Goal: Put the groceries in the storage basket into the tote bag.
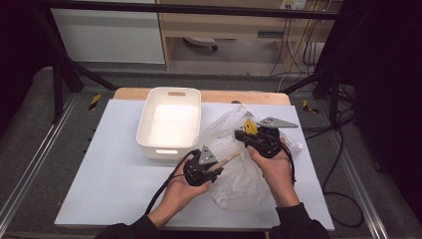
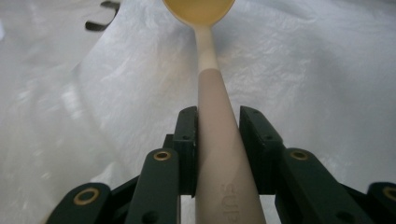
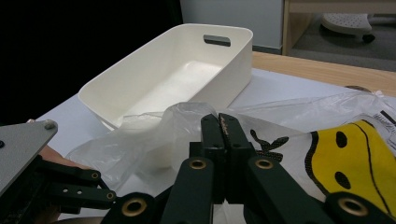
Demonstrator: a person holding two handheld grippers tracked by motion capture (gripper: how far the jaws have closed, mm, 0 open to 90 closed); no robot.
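Two hands enter from the near edge of the desk, each carrying a black gripper. Nearest, the left gripper clamps the beige handle of a spoon, its jaws narrowed onto the smooth, rounded shaft just below where the handle tapers. The spoon's long axis runs straight out along the jaws, ending in a glossy yellowish bowl that lies over crinkled plastic, so the spoon points away from the left hand and toward the bag. In the high view the handle angles up and to the right, toward the right hand. Just beyond, the right gripper has its jaws fully together, pinching a fold of the thin, translucent plastic bag, whose printed yellow smiley face sits beside the jaws. The film looks soft and wrinkled, slumped on the white desk surface between the two hands. The left hand is the nearer one to the spoon, holding it; the coming move seems to turn on whether the spoon travels lengthwise into or out of the bag while the right gripper holds the film. Farther back, to the left, stands an empty white plastic bin, rectangular, smooth-walled, with a handle slot in its far end.
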